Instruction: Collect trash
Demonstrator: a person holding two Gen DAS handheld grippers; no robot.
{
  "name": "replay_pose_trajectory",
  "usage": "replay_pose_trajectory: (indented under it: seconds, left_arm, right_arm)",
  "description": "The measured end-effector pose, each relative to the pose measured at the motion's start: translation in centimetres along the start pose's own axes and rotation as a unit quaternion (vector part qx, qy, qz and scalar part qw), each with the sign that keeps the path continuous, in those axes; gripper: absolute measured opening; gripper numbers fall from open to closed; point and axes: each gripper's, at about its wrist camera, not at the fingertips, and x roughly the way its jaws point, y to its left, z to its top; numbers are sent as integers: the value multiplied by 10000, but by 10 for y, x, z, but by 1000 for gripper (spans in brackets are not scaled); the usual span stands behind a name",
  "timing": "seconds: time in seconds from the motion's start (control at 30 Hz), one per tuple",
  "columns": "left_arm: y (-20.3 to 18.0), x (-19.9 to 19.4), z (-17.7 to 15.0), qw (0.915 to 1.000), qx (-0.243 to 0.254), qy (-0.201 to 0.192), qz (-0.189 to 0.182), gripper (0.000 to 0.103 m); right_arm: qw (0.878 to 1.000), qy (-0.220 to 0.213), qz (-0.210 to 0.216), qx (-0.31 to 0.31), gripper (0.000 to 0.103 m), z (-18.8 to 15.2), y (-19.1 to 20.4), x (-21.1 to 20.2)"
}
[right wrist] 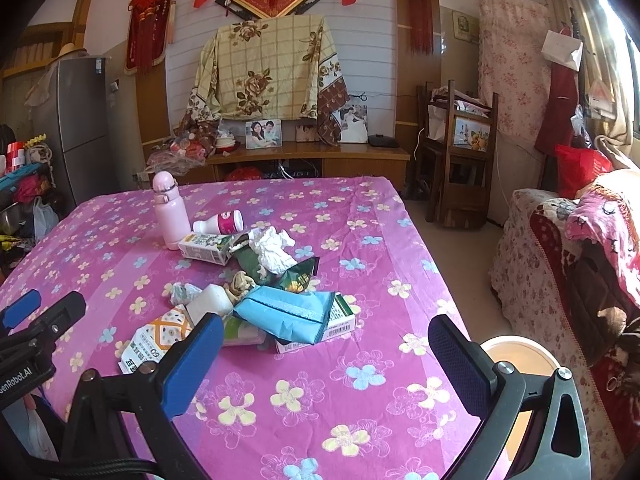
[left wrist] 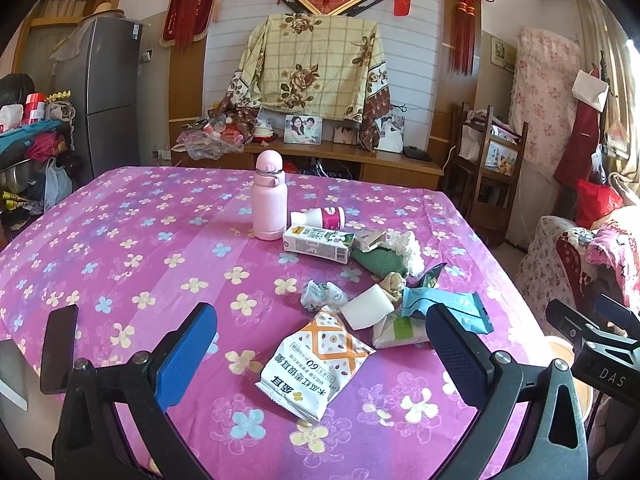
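Observation:
A heap of trash lies on the pink flowered table (left wrist: 120,240). A white and orange snack bag (left wrist: 316,364) lies nearest, between the open fingers of my left gripper (left wrist: 320,332). Behind it are a white paper cup (left wrist: 366,310), a blue packet (left wrist: 444,308), a crumpled wrapper (left wrist: 322,296), a milk carton (left wrist: 318,244), a small white bottle on its side (left wrist: 320,218) and crumpled tissue (left wrist: 408,250). My right gripper (right wrist: 326,340) is open, hovering just short of the blue packet (right wrist: 288,312) and a small box (right wrist: 340,320).
An upright pink flask (left wrist: 269,196) stands behind the trash. A round tan bin or stool (right wrist: 516,356) sits off the table's right edge. A fridge (left wrist: 108,92) stands at left, wooden chairs (right wrist: 460,152) and a covered sofa (right wrist: 568,264) at right.

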Motion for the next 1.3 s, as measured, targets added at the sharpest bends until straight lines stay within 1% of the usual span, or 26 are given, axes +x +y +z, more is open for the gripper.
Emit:
replay_pose_trajectory:
  seconds: [0.23,0.37,0.43,0.5,0.57,0.63,0.7,0.77,0.83,0.97,1.03,1.1,1.3]
  left_arm:
    - [14,13,-4,9997,44,195,113,103]
    - [25,18,-6,9994,121,317,108,103]
    - [31,23,-9,9988,207,441,99,103]
    - [35,27,-12,9979,288,580,34,103]
    - [39,32,-16,9969,345,710,-17,103]
    - [41,41,-21,9951,418,888,-83,103]
    - [39,52,-27,9927,531,1072,-121,103]
    - [36,62,-32,9906,635,1206,-147,103]
    - [33,76,-36,9881,685,1354,-256,103]
    - [30,98,-35,9853,769,1493,-314,103]
    - [27,108,-34,9836,902,1535,-300,103]
    - [24,118,-33,9812,1004,1616,-316,103]
    - [21,147,-33,9739,1103,1938,-424,103]
  right_arm:
    - [9995,290,13,-78,103,-8,-1,18]
    - [9987,479,26,-188,103,-12,-1,32]
    - [9976,638,75,-247,103,-14,-1,41]
    - [9961,812,233,-253,103,-17,-2,51]
    - [9927,1108,429,-208,103,-19,-4,63]
    - [9895,1353,482,-166,103,-22,-4,73]
    - [9871,1486,571,-155,103,-26,-4,80]
    - [9852,1527,768,-144,103,-29,-4,85]
    - [9839,1526,912,-158,103,-29,-4,87]
    - [9842,1478,909,-341,103,-22,-4,99]
    - [9849,1402,932,-400,103,-14,-6,105]
    - [9841,1327,1051,-528,103,-3,-6,113]
    - [9666,1615,1503,-1302,103,17,16,152]
